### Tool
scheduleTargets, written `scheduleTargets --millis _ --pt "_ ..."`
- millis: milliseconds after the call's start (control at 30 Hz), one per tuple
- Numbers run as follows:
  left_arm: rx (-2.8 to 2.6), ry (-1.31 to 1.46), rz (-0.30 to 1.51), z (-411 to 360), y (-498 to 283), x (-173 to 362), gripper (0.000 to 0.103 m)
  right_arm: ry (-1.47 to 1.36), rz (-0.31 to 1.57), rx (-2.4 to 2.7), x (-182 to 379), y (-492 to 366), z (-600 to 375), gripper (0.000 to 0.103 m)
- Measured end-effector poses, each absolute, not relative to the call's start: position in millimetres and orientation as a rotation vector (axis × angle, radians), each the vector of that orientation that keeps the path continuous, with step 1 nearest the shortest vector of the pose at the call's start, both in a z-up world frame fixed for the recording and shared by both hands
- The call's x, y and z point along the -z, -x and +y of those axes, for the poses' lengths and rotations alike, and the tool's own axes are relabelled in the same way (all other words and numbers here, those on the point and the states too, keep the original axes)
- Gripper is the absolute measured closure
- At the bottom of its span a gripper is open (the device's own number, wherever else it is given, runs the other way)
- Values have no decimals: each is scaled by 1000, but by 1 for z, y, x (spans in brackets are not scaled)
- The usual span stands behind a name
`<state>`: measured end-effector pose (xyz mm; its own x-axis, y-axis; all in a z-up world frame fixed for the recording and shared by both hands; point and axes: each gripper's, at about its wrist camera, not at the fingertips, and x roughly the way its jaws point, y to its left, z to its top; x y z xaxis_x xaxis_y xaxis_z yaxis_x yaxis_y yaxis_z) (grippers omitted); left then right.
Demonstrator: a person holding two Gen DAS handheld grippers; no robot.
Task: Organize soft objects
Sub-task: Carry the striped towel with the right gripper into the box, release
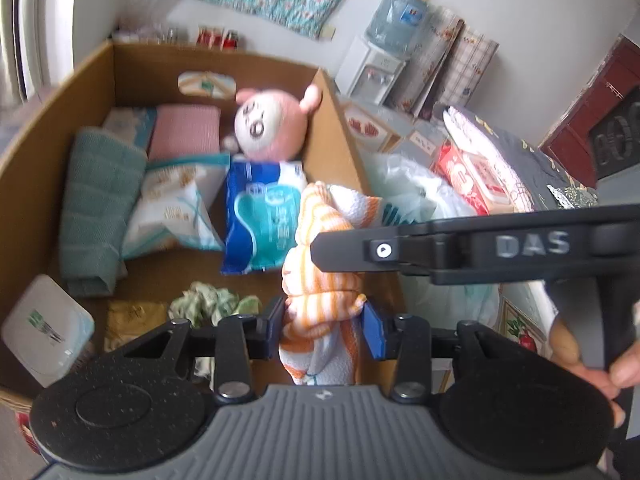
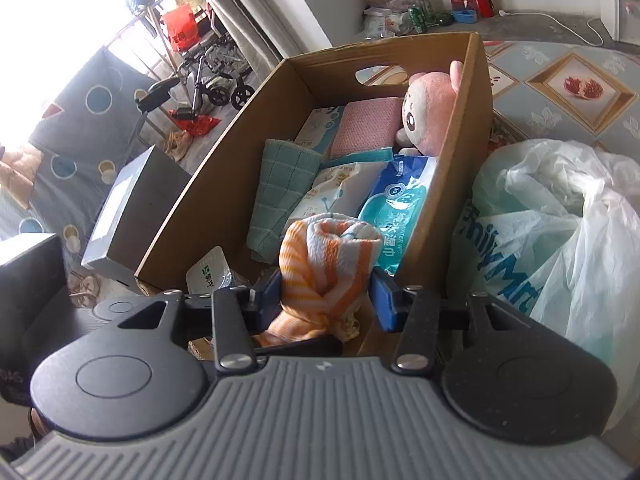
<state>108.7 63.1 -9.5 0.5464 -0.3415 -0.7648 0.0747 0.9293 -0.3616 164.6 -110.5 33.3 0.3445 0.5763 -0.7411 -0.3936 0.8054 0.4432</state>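
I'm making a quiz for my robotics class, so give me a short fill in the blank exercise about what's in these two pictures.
1. The rolled towel between the jaws is white with ______ stripes.
2. The soft things are gathered in a ______ box.
3. The plush toy in the box's far corner is mostly ______.
4. Beside the box lies a crumpled white ______ bag.

Missing words: orange; cardboard; pink; plastic
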Motion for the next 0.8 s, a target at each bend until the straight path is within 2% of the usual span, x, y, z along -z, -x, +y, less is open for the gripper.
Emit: scheduleTargets --millis 167,433,533,600,667,800 --pt "262 346 1047 66 -118 29 61 -155 972 -606 -44 -166 -108 43" --pt "246 383 1120 71 -129 47 61 -199 945 -597 -48 -167 -122 41" --pt "240 387 1125 70 -129 48 58 -212 953 -590 -43 -167 -124 40" --pt "229 382 1107 71 -127 46 49 -218 954 -585 -42 -167 -127 40" --pt "217 379 1081 72 -125 41 44 -227 948 -582 -42 -165 -131 38" --pt "184 358 1019 75 -118 28 41 -247 915 -570 -43 -158 -139 34"
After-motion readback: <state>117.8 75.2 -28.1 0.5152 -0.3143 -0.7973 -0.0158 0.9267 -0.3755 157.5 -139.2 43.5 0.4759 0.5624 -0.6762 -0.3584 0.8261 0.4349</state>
